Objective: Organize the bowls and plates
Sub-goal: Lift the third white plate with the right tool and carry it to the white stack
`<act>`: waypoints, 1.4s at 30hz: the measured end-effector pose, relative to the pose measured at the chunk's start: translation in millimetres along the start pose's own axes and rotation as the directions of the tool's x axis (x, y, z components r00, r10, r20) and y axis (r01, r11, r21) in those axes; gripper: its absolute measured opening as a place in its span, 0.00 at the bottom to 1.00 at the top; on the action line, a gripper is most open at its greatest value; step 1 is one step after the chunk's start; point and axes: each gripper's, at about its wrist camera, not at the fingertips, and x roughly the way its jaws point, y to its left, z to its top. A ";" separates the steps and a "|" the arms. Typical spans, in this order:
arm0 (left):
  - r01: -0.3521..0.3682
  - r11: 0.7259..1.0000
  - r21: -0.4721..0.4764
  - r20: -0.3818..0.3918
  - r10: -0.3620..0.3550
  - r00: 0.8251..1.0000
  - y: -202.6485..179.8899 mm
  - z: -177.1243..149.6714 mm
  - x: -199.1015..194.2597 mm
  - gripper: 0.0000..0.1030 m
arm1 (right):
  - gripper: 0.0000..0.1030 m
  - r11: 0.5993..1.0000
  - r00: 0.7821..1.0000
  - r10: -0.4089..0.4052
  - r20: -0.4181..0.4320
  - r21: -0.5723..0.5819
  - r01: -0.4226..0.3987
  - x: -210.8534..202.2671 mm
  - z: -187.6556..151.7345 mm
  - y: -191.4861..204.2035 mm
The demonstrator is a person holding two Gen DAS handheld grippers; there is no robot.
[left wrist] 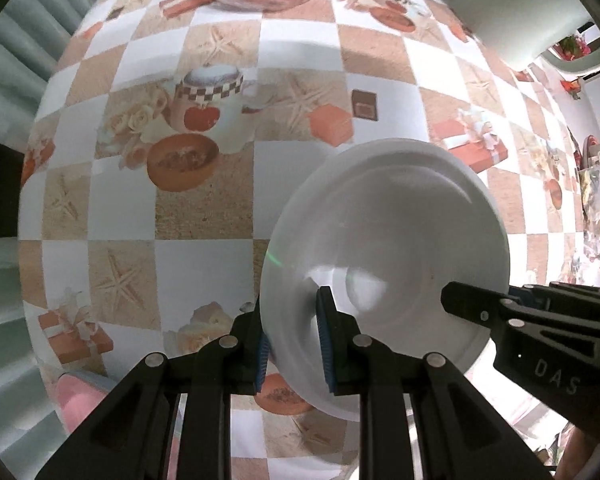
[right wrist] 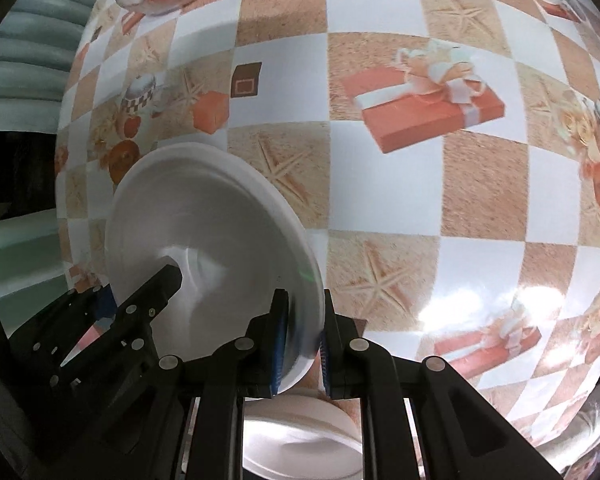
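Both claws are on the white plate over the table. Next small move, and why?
Probably carry the plate across and lower it onto the second white dish seen below the right claw. The left claw and the right one each pinch opposite rims, and the plate hangs clear above the checked tablecloth, so stacking looks like the closest step.

The left gripper [left wrist: 292,344] is showing matte black angular linkage arms studded with round silver rivet heads, each arm having a recessed triangular cut-out. Its fingers [left wrist: 326,344] are carrying ribbed blue pads on their inner faces. The right gripper [right wrist: 303,340] is showing the same black arms, silver rivets and blue ribbed pads, and in the left wrist view its body is bearing pale letters reading DAS
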 end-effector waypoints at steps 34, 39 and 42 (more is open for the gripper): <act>-0.027 0.975 0.219 0.000 0.028 1.000 -81.4 -132.9 -71.5 0.24 | 0.17 0.998 0.993 -0.066 0.094 -0.011 0.067 -60.3 -158.1 -35.0; -0.017 0.975 0.224 -0.025 0.023 0.999 -83.6 -138.1 -65.2 0.25 | 0.17 0.998 0.993 -0.070 0.092 0.009 0.069 -57.5 -170.4 -39.8; -0.014 0.974 0.226 -0.031 0.022 0.999 -84.7 -139.3 -63.0 0.25 | 0.17 0.997 0.993 -0.071 0.092 0.018 0.070 -56.6 -172.7 -41.8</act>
